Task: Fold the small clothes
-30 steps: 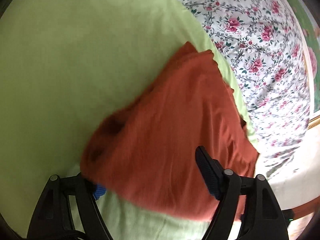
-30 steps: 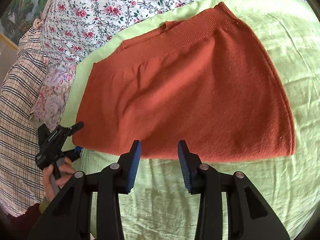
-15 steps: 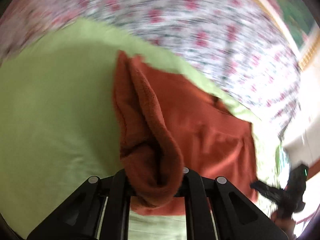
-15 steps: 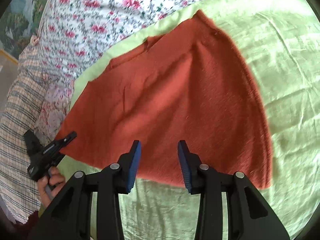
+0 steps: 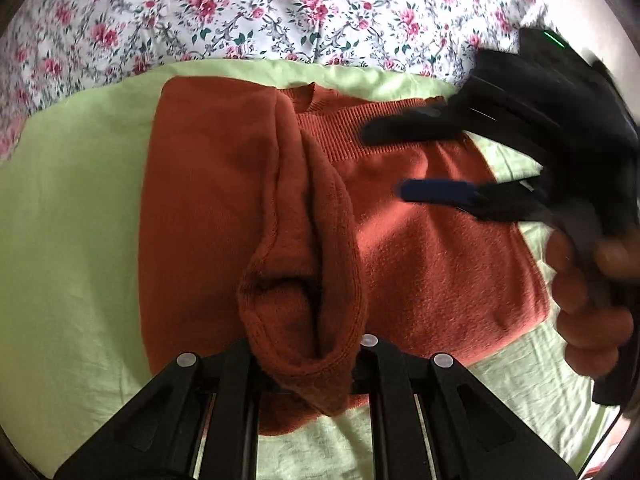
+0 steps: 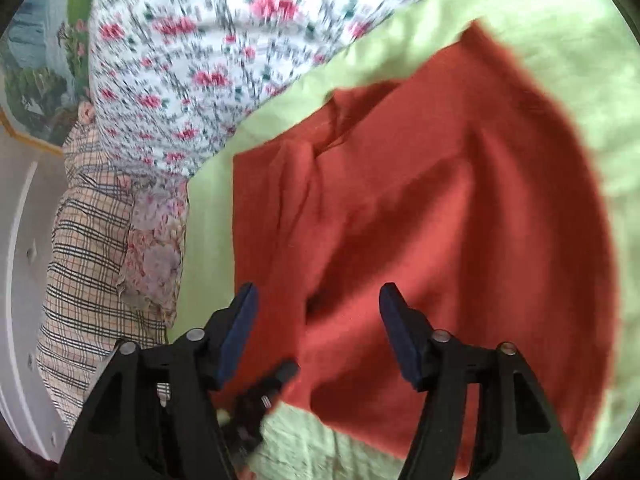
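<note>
Rust knit garment (image 5: 420,264), half-folded on green sheet (image 5: 72,240).

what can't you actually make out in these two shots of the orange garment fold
- Left gripper pads, left wrist view: buried in the bunched orange garment that it is shut on.
- Right gripper, left wrist view: motion-smeared; its jaws are opening, nothing between them.
- Floral sheet, right wrist view: pattern blurred.
- Garment's underside on the green cloth: hidden in both views.
</note>
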A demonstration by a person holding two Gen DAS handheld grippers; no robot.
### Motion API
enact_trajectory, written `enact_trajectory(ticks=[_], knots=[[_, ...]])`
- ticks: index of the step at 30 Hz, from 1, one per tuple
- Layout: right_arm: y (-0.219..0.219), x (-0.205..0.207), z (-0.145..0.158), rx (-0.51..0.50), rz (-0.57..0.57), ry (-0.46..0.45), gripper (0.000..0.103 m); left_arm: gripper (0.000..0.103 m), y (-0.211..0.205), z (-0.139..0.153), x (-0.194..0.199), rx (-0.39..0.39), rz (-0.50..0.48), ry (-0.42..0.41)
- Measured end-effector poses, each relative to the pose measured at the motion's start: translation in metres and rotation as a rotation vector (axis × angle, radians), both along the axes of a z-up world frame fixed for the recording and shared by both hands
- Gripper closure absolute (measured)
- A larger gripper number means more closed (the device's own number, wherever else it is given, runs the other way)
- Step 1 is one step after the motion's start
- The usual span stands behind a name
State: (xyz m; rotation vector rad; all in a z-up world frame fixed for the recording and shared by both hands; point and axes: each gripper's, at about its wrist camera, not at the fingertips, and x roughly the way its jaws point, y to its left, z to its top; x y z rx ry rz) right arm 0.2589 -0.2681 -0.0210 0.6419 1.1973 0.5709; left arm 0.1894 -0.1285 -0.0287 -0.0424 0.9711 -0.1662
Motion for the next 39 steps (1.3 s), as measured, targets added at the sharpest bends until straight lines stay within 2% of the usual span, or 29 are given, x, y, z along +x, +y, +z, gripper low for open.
enact_trajectory(ticks=[4,6,8,9,10,12,15,19,22,27,30,34,39], knots=[[0.038,0.032,-0.013,0.009,0.065,0.023,0.037,0.093,-0.009,-0.001,0.000,0.068,-0.014,-0.012],[0.061,0.047,-0.021,-0.013,0.106,0.032,0.037,0.093,-0.006,0.000,-0.003,0.067,-0.012,-0.014],[0.076,0.056,-0.025,-0.063,0.142,0.021,0.063,0.093,-0.004,0.005,-0.005,0.061,-0.014,-0.022],[0.081,0.058,-0.023,-0.089,0.160,0.009,0.087,0.093,-0.004,0.009,-0.006,0.056,-0.017,-0.028],[0.084,0.059,-0.018,-0.112,0.172,-0.009,0.087,0.093,-0.002,0.018,-0.007,0.041,-0.023,-0.041],[0.077,0.057,0.000,-0.087,0.178,-0.061,0.088,0.093,-0.002,0.034,-0.010,-0.012,-0.044,-0.058],[0.051,0.042,0.043,-0.074,0.173,-0.180,0.088,0.093,-0.017,0.058,-0.011,-0.117,-0.101,-0.079],[-0.005,0.030,0.072,-0.098,0.131,-0.240,0.088,0.093,-0.059,0.061,-0.005,-0.196,-0.202,-0.068],[-0.037,0.028,0.065,-0.161,0.098,-0.226,0.088,0.093,-0.091,0.038,0.004,-0.207,-0.250,-0.016],[-0.073,0.024,0.023,-0.229,0.044,-0.142,0.088,0.093,-0.113,0.003,0.020,-0.181,-0.257,0.064],[-0.081,0.027,0.010,-0.217,0.032,-0.137,0.088,0.093,-0.110,-0.001,0.034,-0.195,-0.240,0.076],[-0.083,0.030,0.011,-0.210,0.043,-0.173,0.088,0.092,-0.110,-0.004,0.042,-0.188,-0.232,0.068],[-0.085,0.032,0.002,-0.261,0.055,-0.178,0.088,0.086,-0.130,-0.012,0.026,-0.175,-0.246,0.089]])
